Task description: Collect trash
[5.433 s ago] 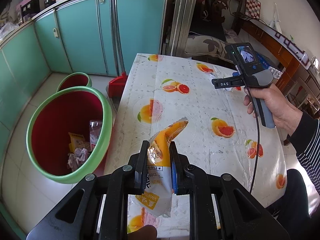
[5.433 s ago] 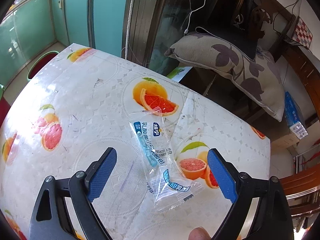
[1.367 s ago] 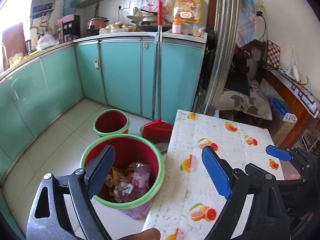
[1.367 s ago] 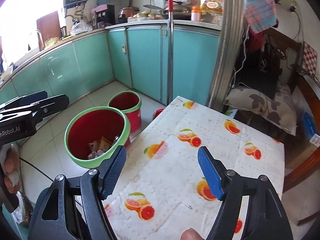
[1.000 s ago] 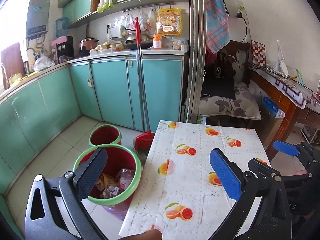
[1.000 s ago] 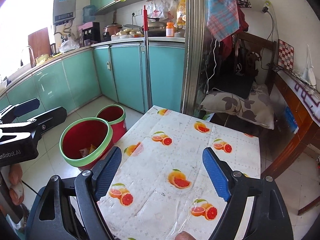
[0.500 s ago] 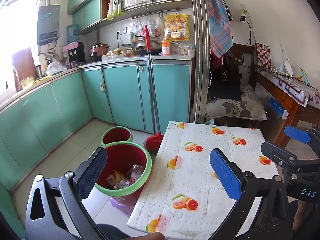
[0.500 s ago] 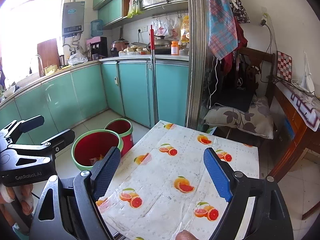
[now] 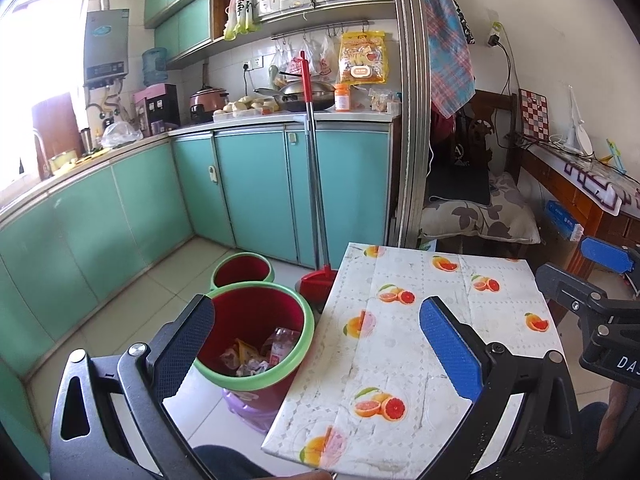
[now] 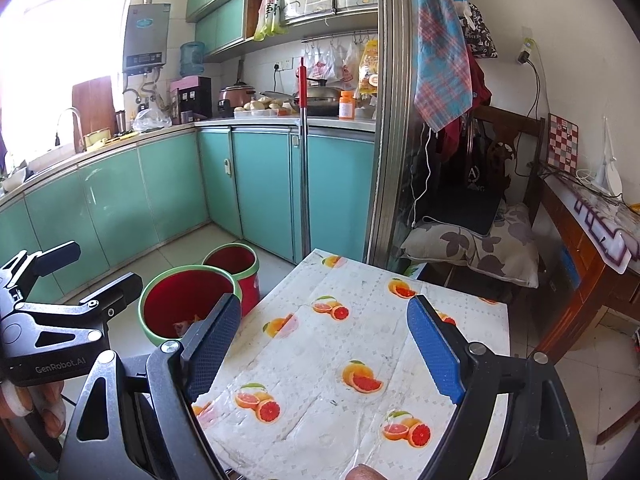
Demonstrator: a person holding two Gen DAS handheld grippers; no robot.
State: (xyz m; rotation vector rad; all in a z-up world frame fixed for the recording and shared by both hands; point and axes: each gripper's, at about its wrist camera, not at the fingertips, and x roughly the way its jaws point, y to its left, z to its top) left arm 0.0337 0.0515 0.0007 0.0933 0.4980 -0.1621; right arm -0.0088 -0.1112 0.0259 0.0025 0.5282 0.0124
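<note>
Left gripper (image 9: 316, 340), seen from its own camera: fingers (image 9: 448, 350) spread wide apart and holding nothing, raised above the near end of the counter (image 9: 420, 360), which is covered with a white cloth printed with orange slices. Right gripper (image 10: 324, 340), seen from its own camera: fingers (image 10: 434, 350) likewise spread wide and empty, above the same counter (image 10: 360, 344). In the left view, the right gripper appears at the right edge of the frame; in the right view, the left gripper appears at the left edge, held in a hand (image 10: 24, 404). The collected trash (image 9: 256, 354), wrappers and a crumpled clear plastic bottle, lies at the bottom of the large bin (image 9: 308, 336), red inside with a green rim, which stands on the floor just beside the left edge of the counter. A smaller bin (image 9: 242, 270) of the same colours stands directly behind it, touching or nearly touching. A red dustpan (image 9: 318, 282) with a long upright handle rests on the floor near the far left corner of the counter, in front of turquoise cabinets (image 9: 256, 184). A floral cushion (image 10: 472, 246) lies beyond the far end of the counter.
</note>
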